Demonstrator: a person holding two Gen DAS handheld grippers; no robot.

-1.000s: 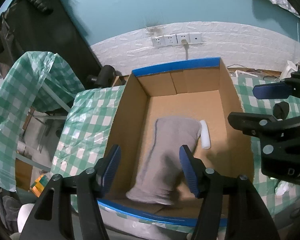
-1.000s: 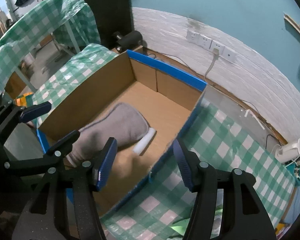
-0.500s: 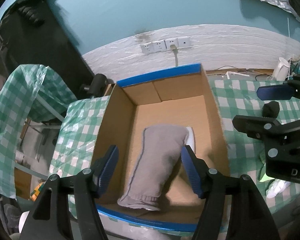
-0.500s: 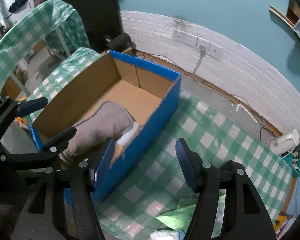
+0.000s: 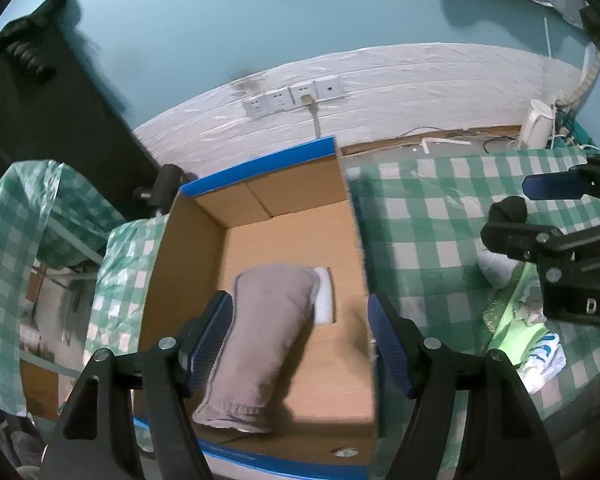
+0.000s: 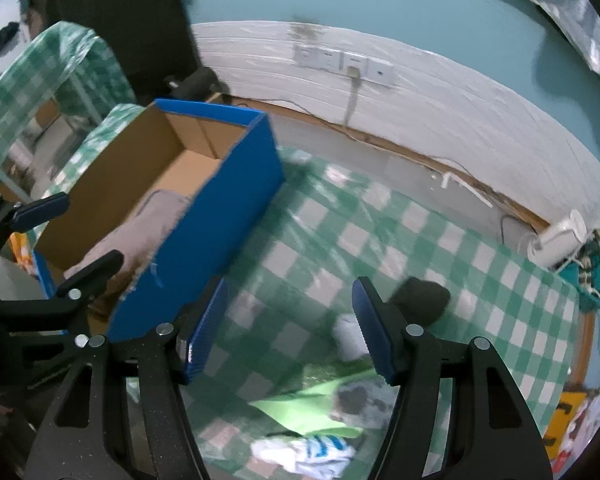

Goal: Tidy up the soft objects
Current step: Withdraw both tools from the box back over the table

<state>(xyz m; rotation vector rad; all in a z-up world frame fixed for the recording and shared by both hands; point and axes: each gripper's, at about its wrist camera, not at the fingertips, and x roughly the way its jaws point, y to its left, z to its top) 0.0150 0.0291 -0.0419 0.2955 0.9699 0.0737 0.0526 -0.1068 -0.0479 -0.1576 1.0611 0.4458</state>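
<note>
Grey soft item [image 5: 260, 336] lies in the cardboard box [image 5: 256, 196], a white piece [image 5: 325, 295] half hidden behind it. Left gripper [image 5: 300, 344] above it, jaws opening, nothing clamped. Right gripper [image 6: 288, 328] w/ jaws apart over the checked cloth [image 6: 440, 248]; green, white and dark soft things [image 6: 320, 404] below are blurred, partly cut off.

Left wrist view: steeply down into cardboard box [image 5: 260, 216]. Right: beside it; both share box.
</note>
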